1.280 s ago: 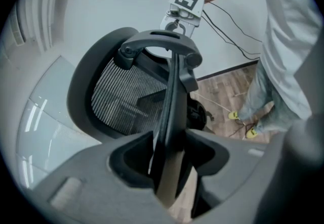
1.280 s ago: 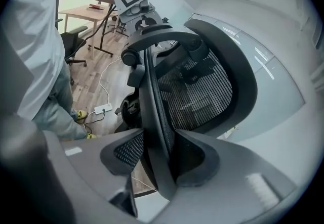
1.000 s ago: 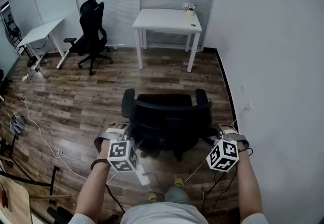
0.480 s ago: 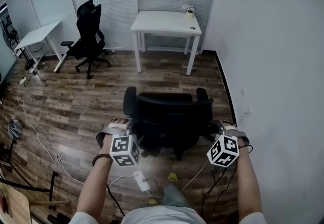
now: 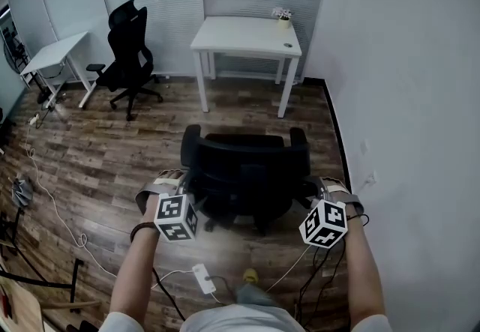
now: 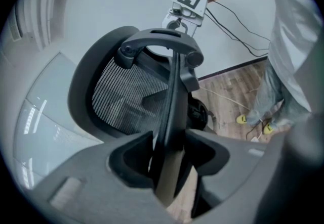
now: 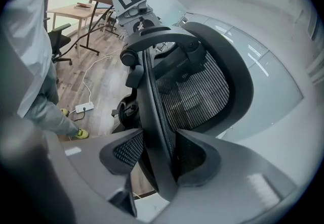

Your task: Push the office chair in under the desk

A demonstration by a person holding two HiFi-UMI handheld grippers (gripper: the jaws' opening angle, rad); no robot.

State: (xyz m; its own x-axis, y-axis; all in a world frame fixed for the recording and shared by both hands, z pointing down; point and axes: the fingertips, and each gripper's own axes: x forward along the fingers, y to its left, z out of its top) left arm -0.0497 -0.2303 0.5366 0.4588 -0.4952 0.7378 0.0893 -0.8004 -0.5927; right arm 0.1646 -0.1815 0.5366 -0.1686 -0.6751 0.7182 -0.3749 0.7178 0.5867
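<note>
Left tool [image 6: 169, 166] and right tool [image 7: 159, 160] each clamp the office chair [image 5: 247, 166] (facing the desk [image 5: 244, 34]).

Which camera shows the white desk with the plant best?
The head view: the whole white desk stands ahead, beyond the office chair. Both gripper views are filled by that chair close up and don't show the desk.
</note>
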